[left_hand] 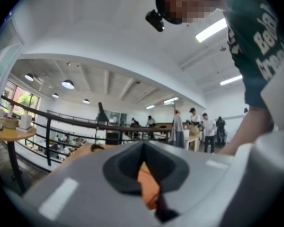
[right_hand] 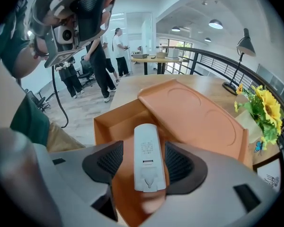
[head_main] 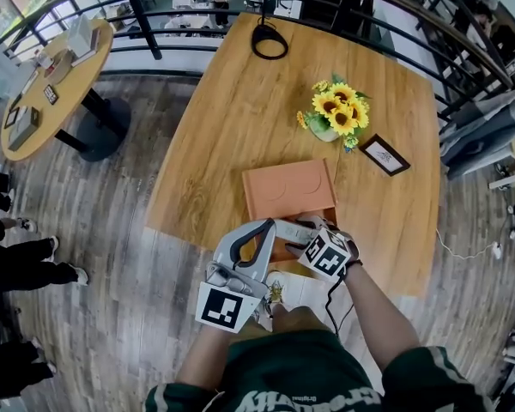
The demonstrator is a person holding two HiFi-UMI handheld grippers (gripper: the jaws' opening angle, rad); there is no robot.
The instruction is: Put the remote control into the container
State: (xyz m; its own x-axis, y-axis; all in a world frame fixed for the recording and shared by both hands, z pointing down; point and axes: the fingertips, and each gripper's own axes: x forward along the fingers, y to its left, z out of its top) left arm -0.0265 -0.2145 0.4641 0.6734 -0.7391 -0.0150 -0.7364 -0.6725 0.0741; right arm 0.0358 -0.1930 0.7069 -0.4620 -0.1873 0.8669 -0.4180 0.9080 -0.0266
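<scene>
**Remote control poised over the open orange container**

A wooden table (head_main: 240, 101) fills the middle of the head view. It stands on grey plank flooring (head_main: 112, 256), with a dark curved railing (head_main: 197, 11) across the top of the frame. A round side table (head_main: 60, 84) sits at the upper left. Sunflowers (head_main: 339, 110) and a small picture frame (head_main: 384, 154) stand right of centre, and a lamp base (head_main: 269, 39) lies near the top. People stand in the background of both gripper views.

Both of the person's forearms reach up from the bottom edge and meet just below centre. The left gripper (head_main: 264, 227) points at the container's near corner. In its own view, its jaws meet at a seam with nothing gripped, and a sliver of orange shows behind them.

The right gripper (right_hand: 146, 162) brackets the white remote control (right_hand: 146, 150), which lies lengthwise between the jaws. The right-hand pad (right_hand: 180, 162) is against it, while a thin strip of orange shows at the other pad, so the jaws stand slightly wider than the remote. Under it is the open orange container (right_hand: 102, 126), whose lid (right_hand: 194, 112) is slid back toward the upper right.
</scene>
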